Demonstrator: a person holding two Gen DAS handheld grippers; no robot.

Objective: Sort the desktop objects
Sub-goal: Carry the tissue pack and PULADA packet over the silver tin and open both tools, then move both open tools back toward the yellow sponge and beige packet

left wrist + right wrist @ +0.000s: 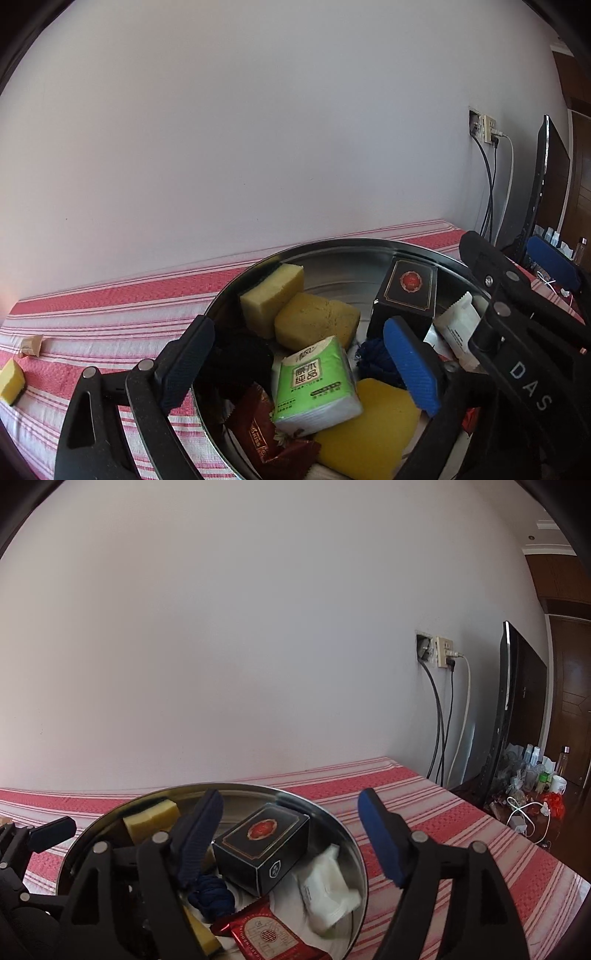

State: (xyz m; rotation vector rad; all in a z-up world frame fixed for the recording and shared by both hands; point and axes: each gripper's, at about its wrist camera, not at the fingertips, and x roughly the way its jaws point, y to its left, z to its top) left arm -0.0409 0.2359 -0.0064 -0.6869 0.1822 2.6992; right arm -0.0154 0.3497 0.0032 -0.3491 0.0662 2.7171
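A round metal basin (332, 247) stands on the red-striped cloth and holds yellow sponges (271, 295), a green tissue pack (314, 384), a black box (408, 291), a white sachet (458, 328), dark blue yarn (375, 360) and red packets (258, 424). My left gripper (299, 354) is open, its fingers straddling the basin's left rim. My right gripper (291, 834) is open over the basin's right rim (354, 845), above the black box (262, 845) and white sachet (328, 890). The right gripper's arm shows in the left wrist view (524, 306).
A yellow sponge (11, 380) and a small beige packet (33, 345) lie on the cloth at the far left. A monitor (506, 716), wall socket with cables (443, 653) and a cluttered side table (532, 786) stand to the right.
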